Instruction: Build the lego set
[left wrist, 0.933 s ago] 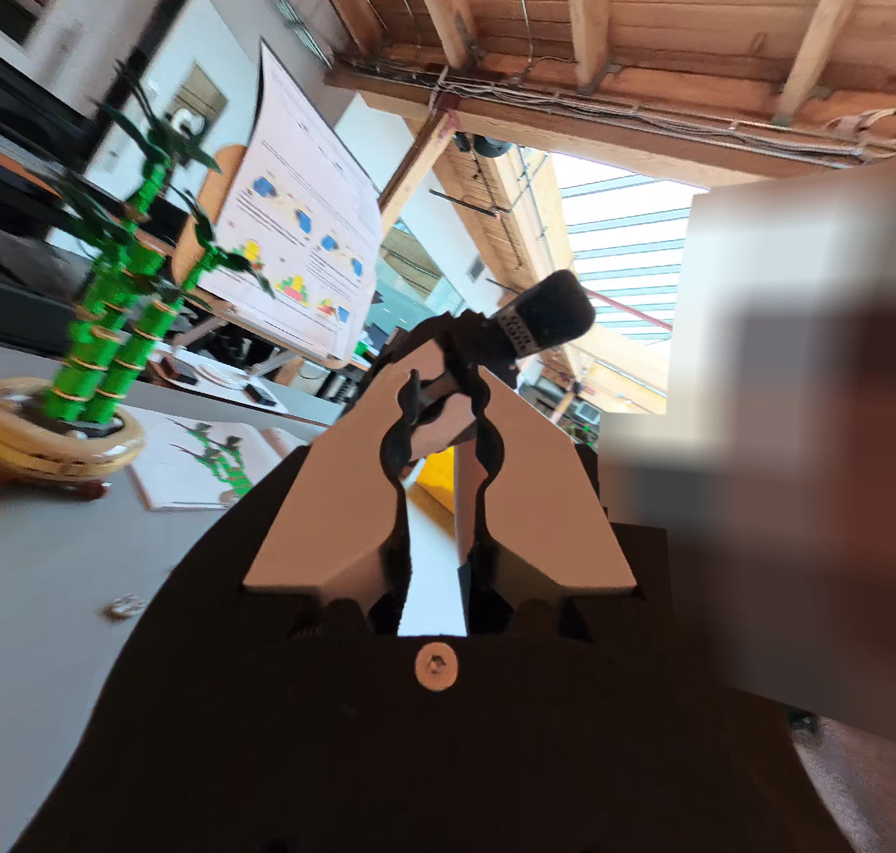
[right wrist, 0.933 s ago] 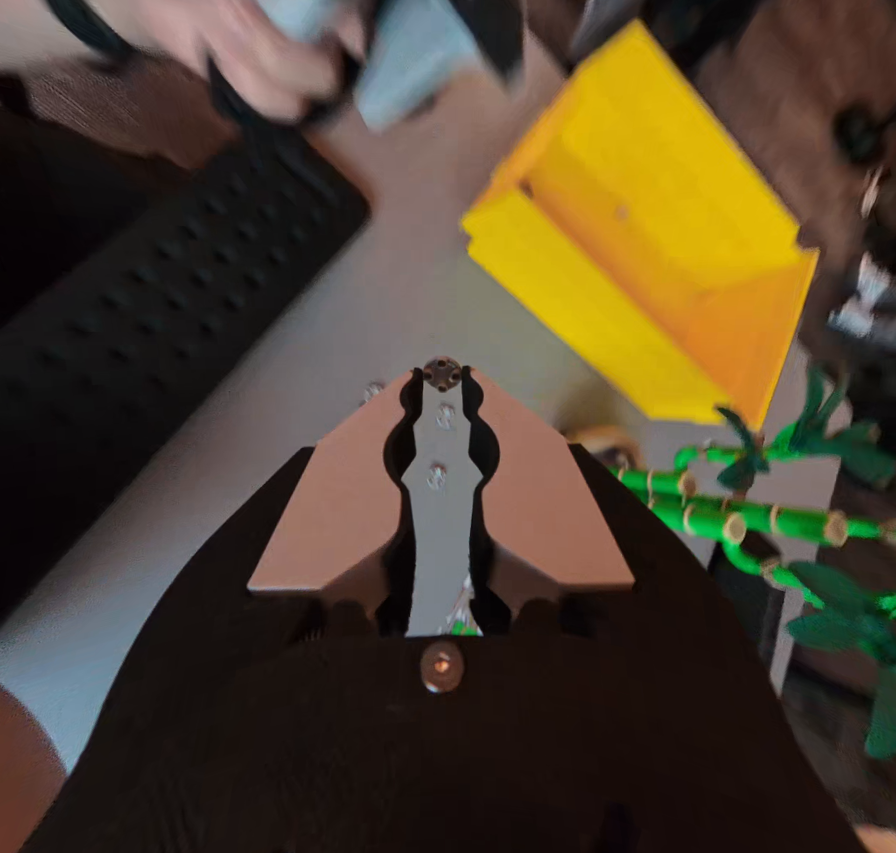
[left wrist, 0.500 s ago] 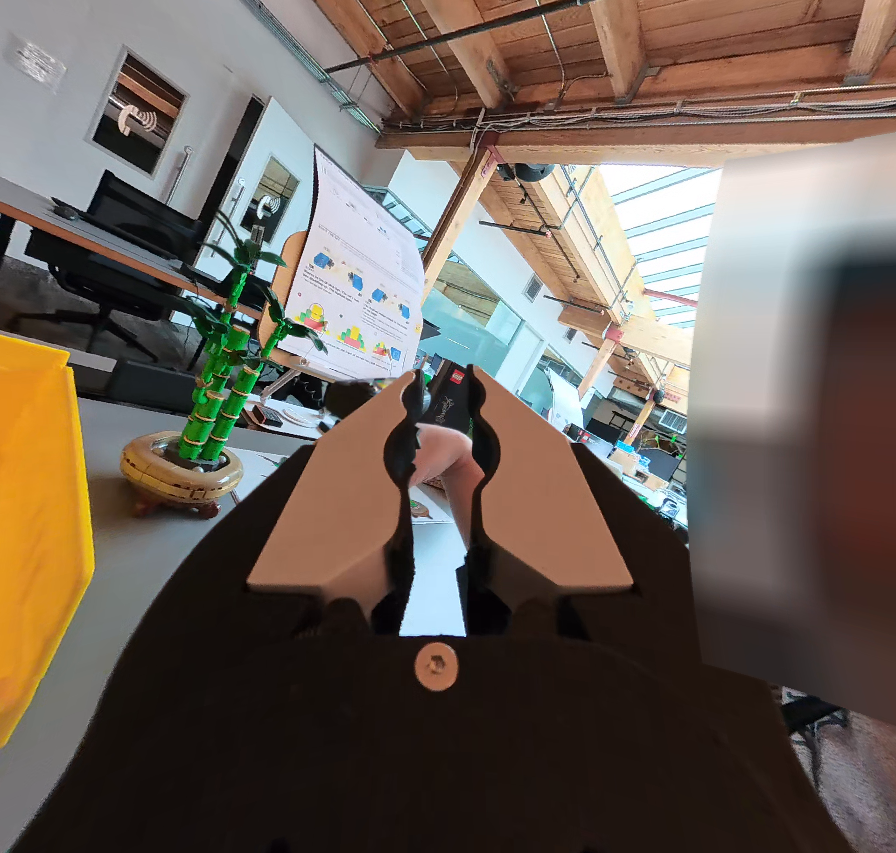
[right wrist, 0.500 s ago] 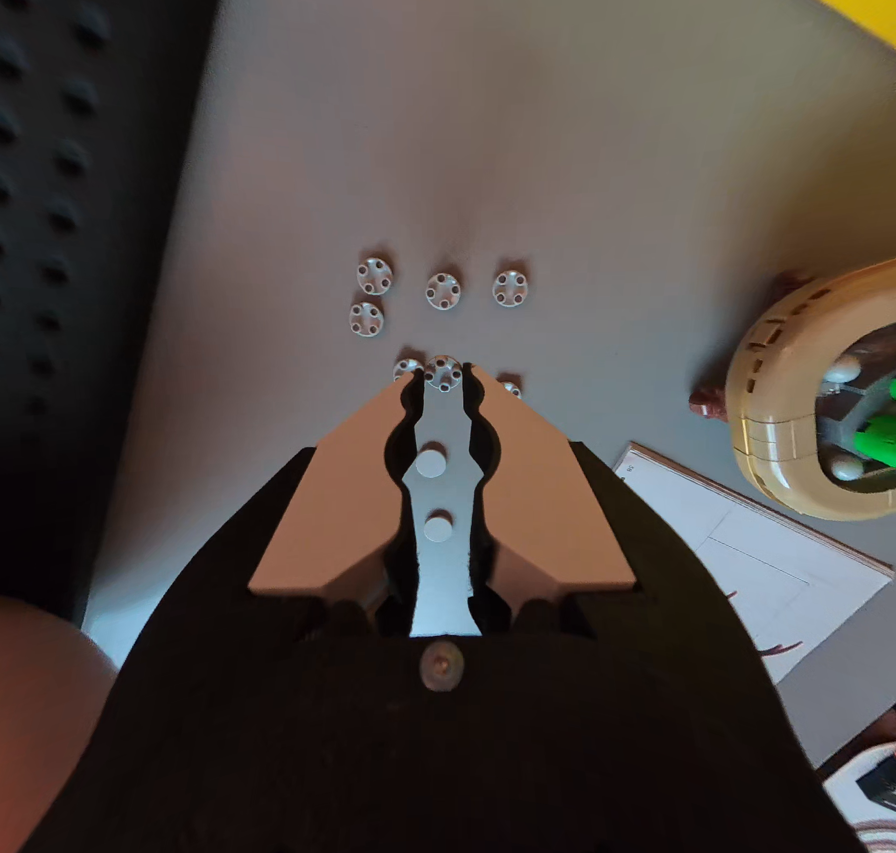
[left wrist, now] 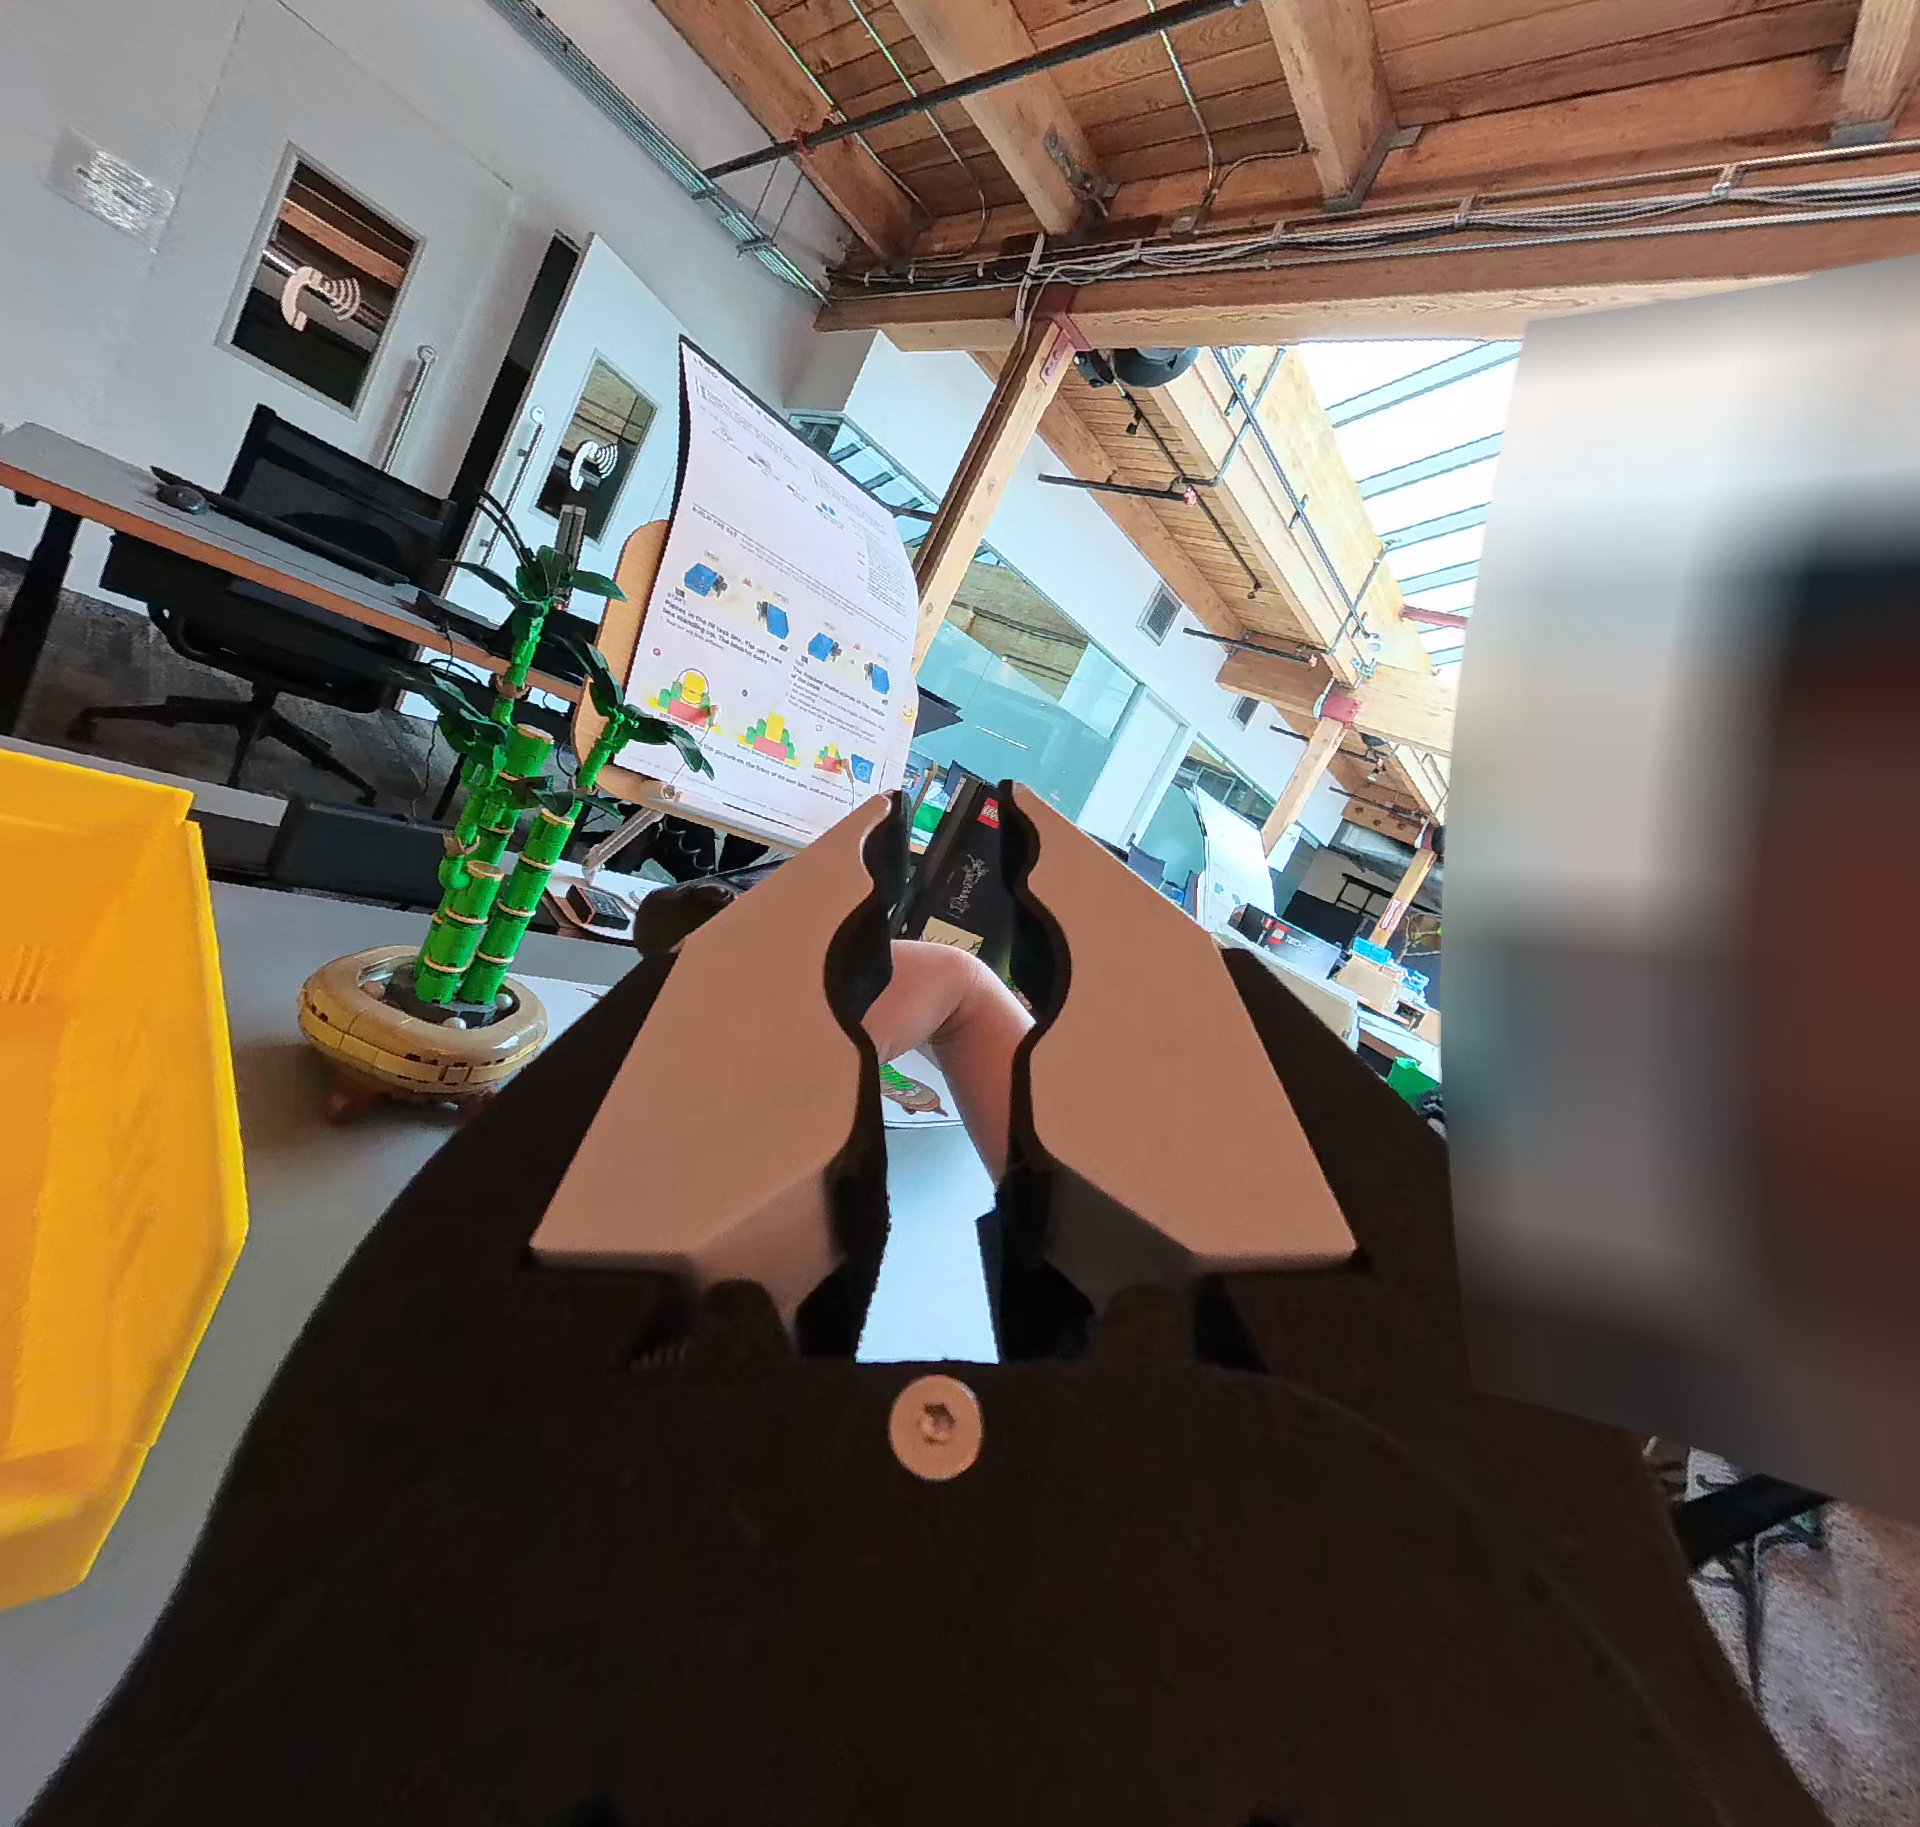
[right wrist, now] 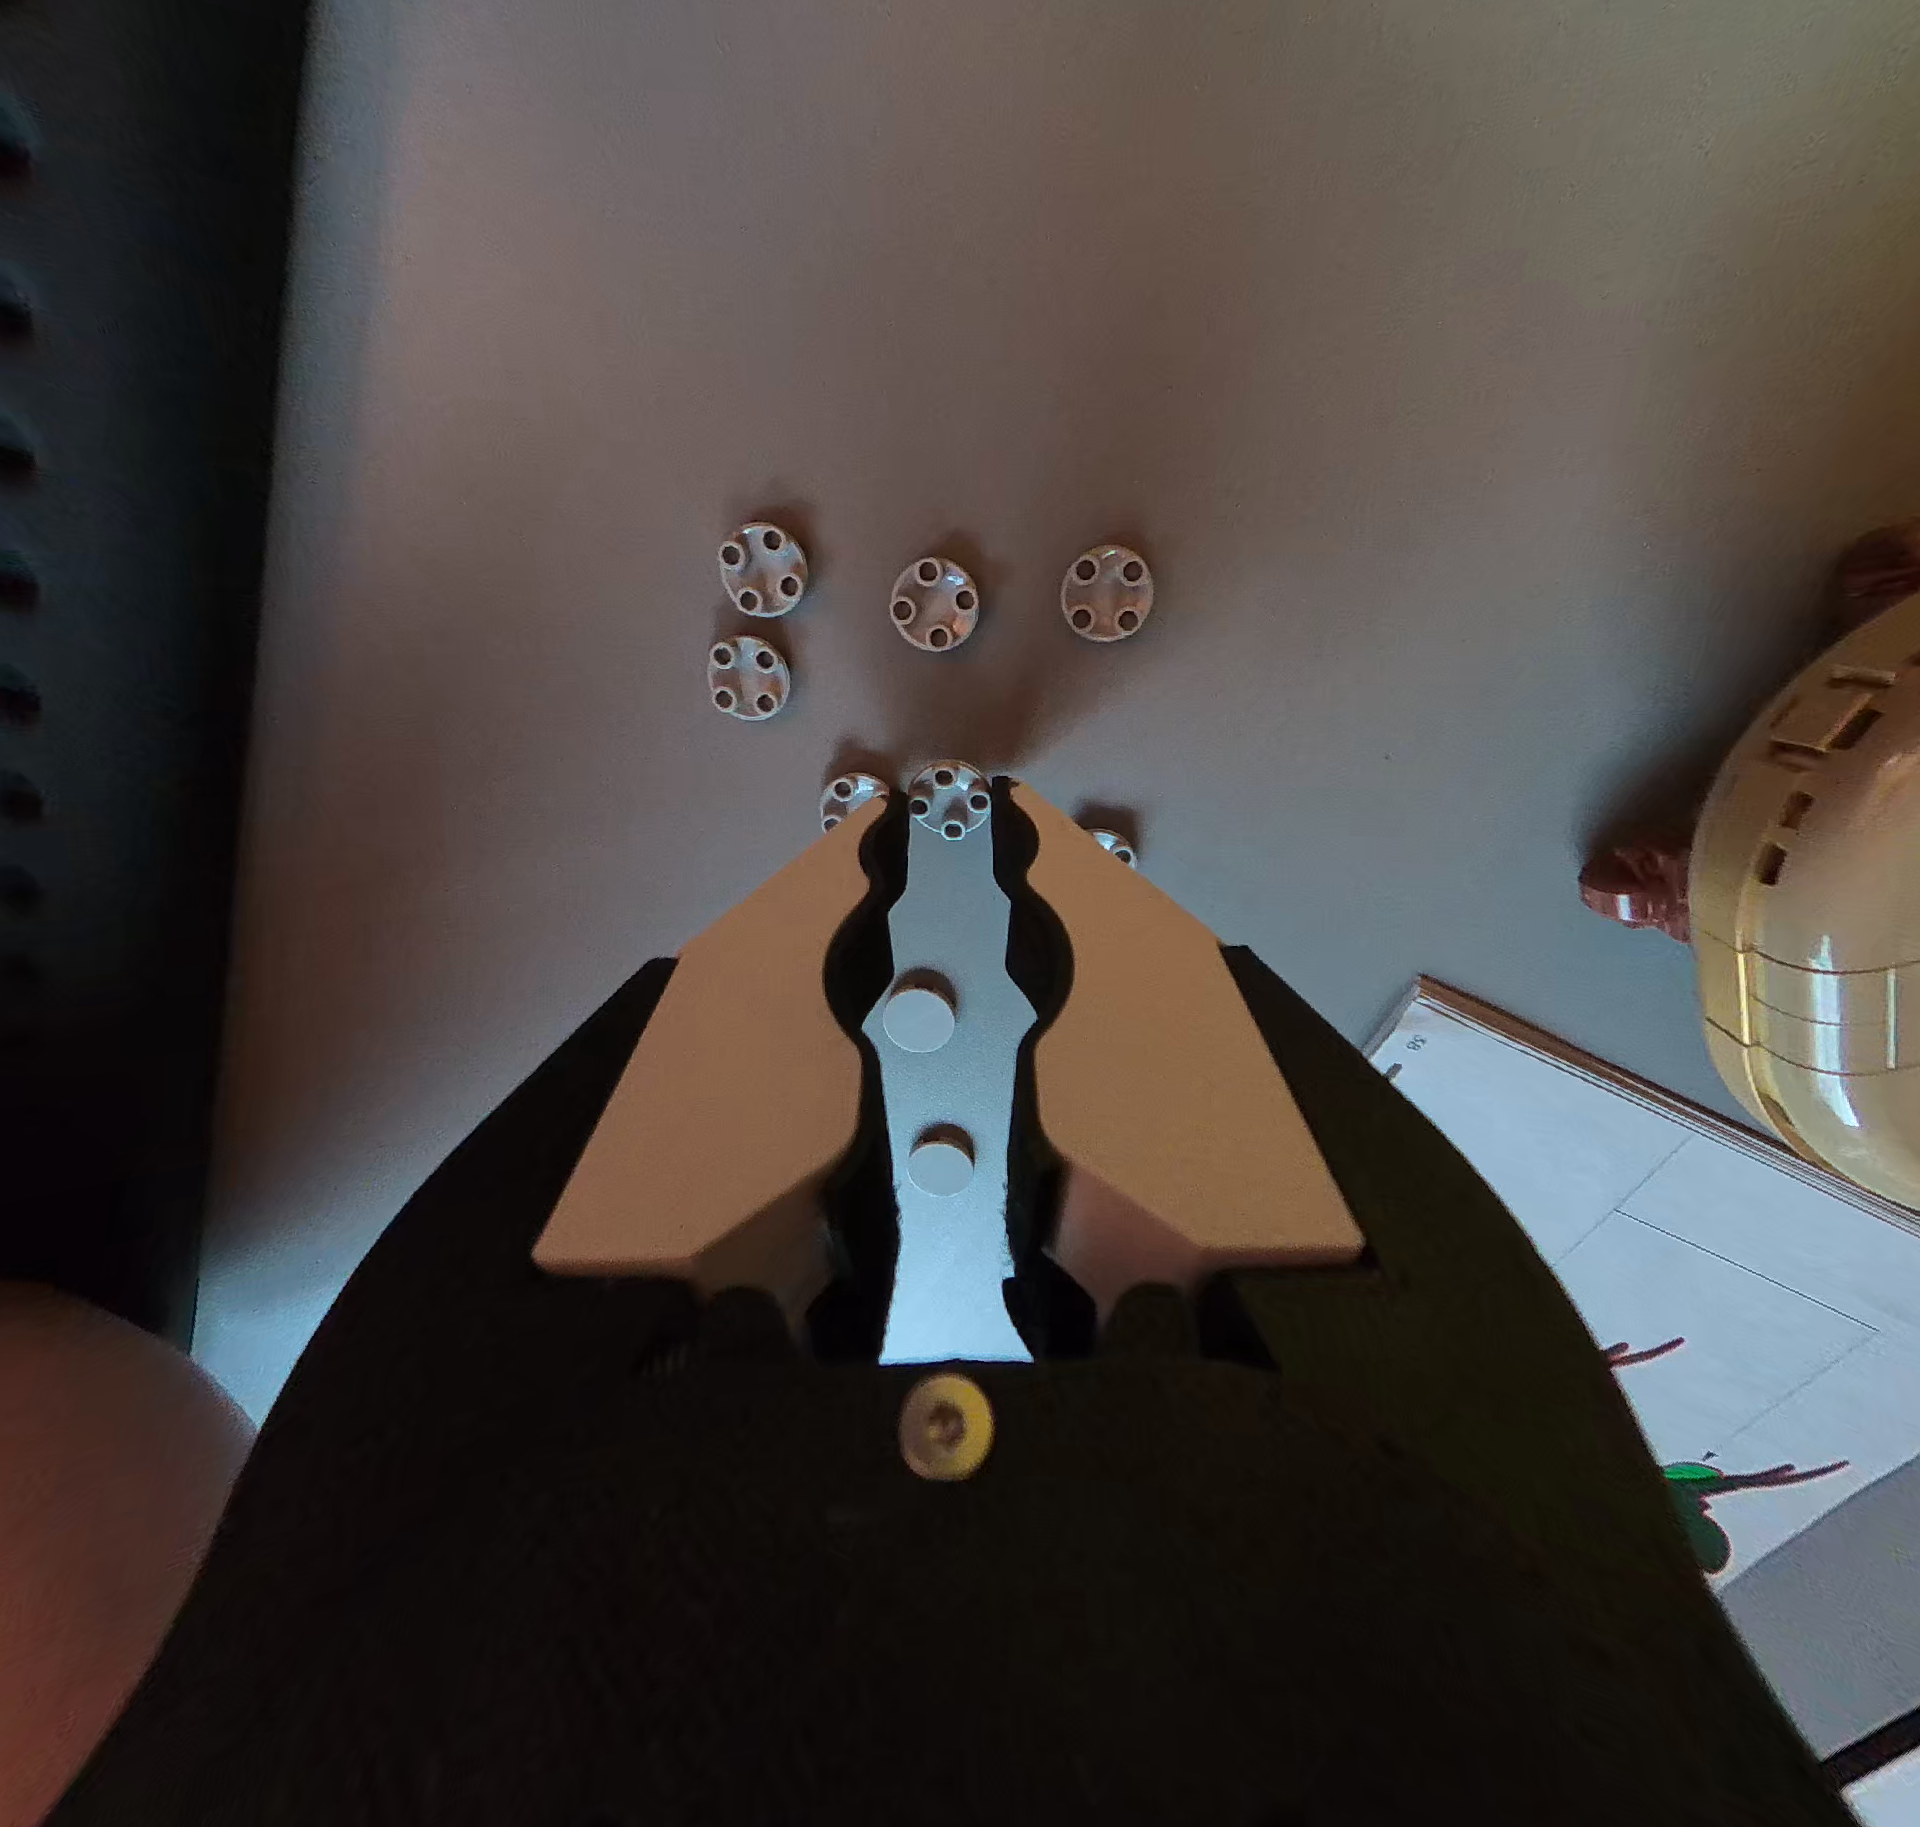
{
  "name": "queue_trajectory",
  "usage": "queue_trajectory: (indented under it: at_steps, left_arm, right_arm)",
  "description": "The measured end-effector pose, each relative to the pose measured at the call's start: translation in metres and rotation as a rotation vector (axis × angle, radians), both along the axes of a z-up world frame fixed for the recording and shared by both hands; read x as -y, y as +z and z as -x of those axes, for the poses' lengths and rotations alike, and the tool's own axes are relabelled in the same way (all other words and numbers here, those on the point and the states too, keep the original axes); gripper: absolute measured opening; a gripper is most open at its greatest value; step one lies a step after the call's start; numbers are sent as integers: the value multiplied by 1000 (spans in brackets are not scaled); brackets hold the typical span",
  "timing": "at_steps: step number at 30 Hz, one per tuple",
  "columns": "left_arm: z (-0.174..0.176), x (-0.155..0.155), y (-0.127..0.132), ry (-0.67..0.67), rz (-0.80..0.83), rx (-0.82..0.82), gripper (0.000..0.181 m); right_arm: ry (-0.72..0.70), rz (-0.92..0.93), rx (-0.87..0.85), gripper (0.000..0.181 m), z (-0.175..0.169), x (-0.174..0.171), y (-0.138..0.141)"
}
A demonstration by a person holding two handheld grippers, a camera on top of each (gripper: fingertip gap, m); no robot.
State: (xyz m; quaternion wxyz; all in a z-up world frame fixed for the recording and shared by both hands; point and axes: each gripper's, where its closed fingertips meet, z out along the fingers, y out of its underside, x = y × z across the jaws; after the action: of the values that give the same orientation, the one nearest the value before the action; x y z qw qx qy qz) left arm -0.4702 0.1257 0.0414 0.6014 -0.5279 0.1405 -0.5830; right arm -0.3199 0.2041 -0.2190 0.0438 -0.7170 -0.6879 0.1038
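Note:
A green Lego bamboo (left wrist: 488, 873) stands in a tan round pot (left wrist: 421, 1024) on the grey table; the pot's side also shows in the right wrist view (right wrist: 1818, 925). Several small round white pieces (right wrist: 933, 603) lie loose on the table (right wrist: 1143, 219). My right gripper (right wrist: 945, 803) points down at them, shut on one round white piece (right wrist: 948, 801) at its tips. Two smooth round pieces (right wrist: 918, 1017) show in the gap between its fingers. My left gripper (left wrist: 951, 821) is held off the table, slightly open and empty, with a person's hand (left wrist: 945, 1008) behind it.
A yellow bin (left wrist: 94, 1154) stands at the left. An instruction sheet (left wrist: 779, 655) is propped behind the plant, with a black box (left wrist: 961, 884) beside it. An open booklet (right wrist: 1662, 1206) lies by the pot. A black perforated mat (right wrist: 104, 530) borders the table's left side.
My right gripper swung from the yellow bin to above the loose round pieces, keeping the piece at its tips. The left view turned, and the yellow bin came into it.

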Motion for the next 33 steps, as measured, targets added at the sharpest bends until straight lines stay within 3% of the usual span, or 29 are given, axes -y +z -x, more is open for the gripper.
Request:
queue_trajectory:
  at_steps: [25,29,33]
  left_arm:
    - [-3,-4,-4,-4,2,-18,16]
    - [-10,-13,-19,43,12,-132,23]
    - [-36,-20,-56,83,20,-406,31]
  right_arm:
    - [-58,-22,-30,19,0,-7,4]
    - [-99,-44,-135,20,-2,-14,23]
    - [-156,-88,-203,18,-17,-25,41]
